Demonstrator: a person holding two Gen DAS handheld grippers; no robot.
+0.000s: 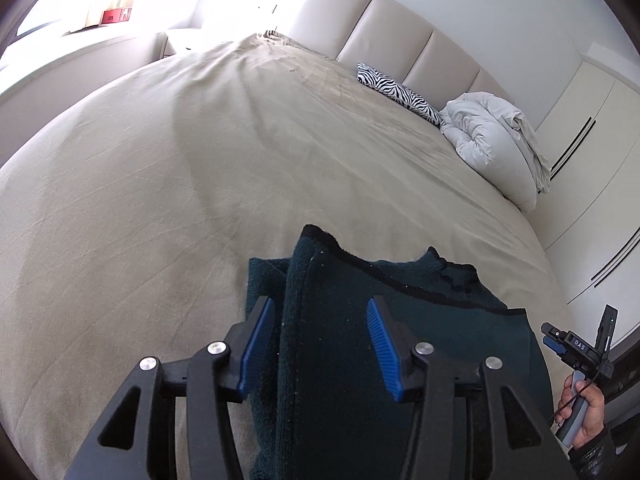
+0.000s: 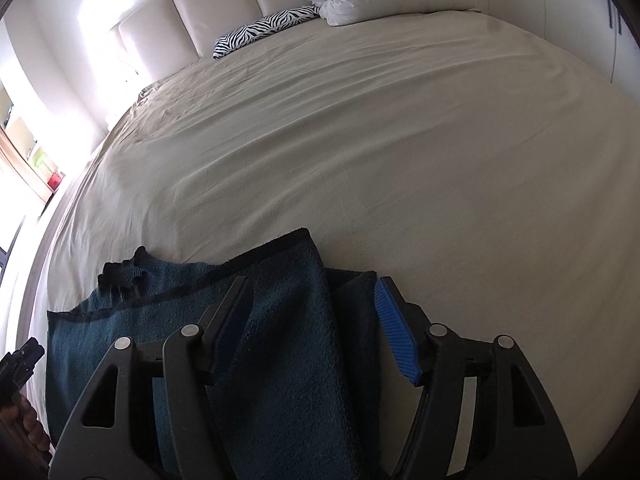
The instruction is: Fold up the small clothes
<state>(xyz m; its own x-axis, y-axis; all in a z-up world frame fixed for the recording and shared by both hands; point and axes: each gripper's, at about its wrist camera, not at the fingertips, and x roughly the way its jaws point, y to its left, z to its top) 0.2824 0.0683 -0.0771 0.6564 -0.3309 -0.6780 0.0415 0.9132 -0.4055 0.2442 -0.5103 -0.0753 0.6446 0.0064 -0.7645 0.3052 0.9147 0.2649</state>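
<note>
— What's under you?
— The beige bed (image 1: 200, 200), with your white duvet (image 1: 492, 144) and zebra pillow (image 1: 400, 92) by the headboard.
— And the garment?
— Your dark teal cloth (image 1: 340, 360) lies partly folded at the near edge.
— The grippers?
— Your left gripper (image 1: 320, 344) is spread wide over a raised fold; your right gripper (image 2: 312, 320) is spread likewise.

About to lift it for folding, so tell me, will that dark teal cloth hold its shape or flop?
Likely floppy: the cloth already drapes in soft folds on the bed. Its looped, towel-like pile probably grips rather than slips. Both grippers stand open around raised folds.
</note>
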